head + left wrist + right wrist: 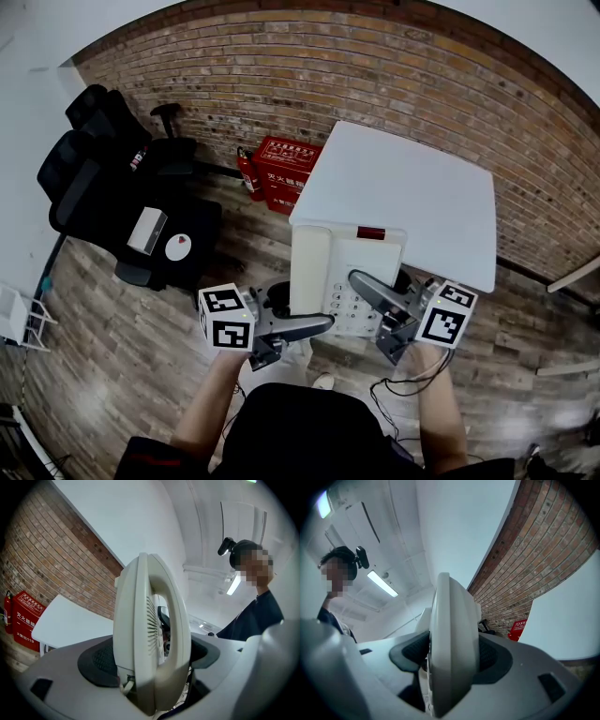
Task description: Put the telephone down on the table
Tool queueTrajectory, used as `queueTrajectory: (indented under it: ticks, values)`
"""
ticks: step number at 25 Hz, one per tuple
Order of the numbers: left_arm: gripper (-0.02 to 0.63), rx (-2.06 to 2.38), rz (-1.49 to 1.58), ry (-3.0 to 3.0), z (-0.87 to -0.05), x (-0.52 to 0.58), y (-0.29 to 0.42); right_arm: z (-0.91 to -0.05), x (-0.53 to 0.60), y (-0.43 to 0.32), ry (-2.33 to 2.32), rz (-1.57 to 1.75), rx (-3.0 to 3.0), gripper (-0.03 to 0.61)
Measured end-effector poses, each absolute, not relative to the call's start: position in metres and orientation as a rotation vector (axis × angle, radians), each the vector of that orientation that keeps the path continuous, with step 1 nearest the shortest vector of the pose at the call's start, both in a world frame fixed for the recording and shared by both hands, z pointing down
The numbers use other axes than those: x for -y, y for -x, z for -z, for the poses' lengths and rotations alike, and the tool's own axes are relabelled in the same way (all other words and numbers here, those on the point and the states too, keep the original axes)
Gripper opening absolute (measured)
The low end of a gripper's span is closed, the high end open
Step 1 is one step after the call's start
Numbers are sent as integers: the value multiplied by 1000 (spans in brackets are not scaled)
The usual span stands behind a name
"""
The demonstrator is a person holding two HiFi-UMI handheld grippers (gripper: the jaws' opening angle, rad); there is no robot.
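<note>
One white telephone (pixel 328 267) is held up between two grippers at the near edge of one white tabletop (pixel 412 187). It cannot be told whether its base touches the tabletop. The left gripper (pixel 314 328) is clamped on the telephone's 7 o'clock corner. The right gripper (pixel 367 286) is clamped on it at 5 o'clock, lying across the keypad and covering some of the keys. In each gripper view the telephone stands edge-on, with both dark pads pressed against its sides and its lower end hidden behind the gripper body.

At 11 o'clock from the telephone, one red box (pixel 289 169) sits on the wooden floor (pixel 122 347) against the brick wall (pixel 281 75). Its contents are not visible, and one red fire extinguisher (pixel 246 171) stands just beside it. At 9 to 10 o'clock are black chairs (pixel 108 178), overlapping and hard to count.
</note>
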State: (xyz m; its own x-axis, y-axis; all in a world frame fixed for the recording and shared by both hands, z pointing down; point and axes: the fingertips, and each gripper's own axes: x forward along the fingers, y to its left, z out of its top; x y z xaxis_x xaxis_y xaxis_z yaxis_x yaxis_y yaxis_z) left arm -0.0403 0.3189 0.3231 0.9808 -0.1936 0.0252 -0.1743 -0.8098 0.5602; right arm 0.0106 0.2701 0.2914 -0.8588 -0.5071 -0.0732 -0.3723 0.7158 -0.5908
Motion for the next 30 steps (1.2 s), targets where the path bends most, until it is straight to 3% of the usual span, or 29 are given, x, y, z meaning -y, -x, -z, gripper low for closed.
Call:
queueTrajectory:
  ticks: [30]
  values:
    - [416, 196, 11, -2522, -329, -174, 38, -299, -127, -16, 775, 895, -2645, 254]
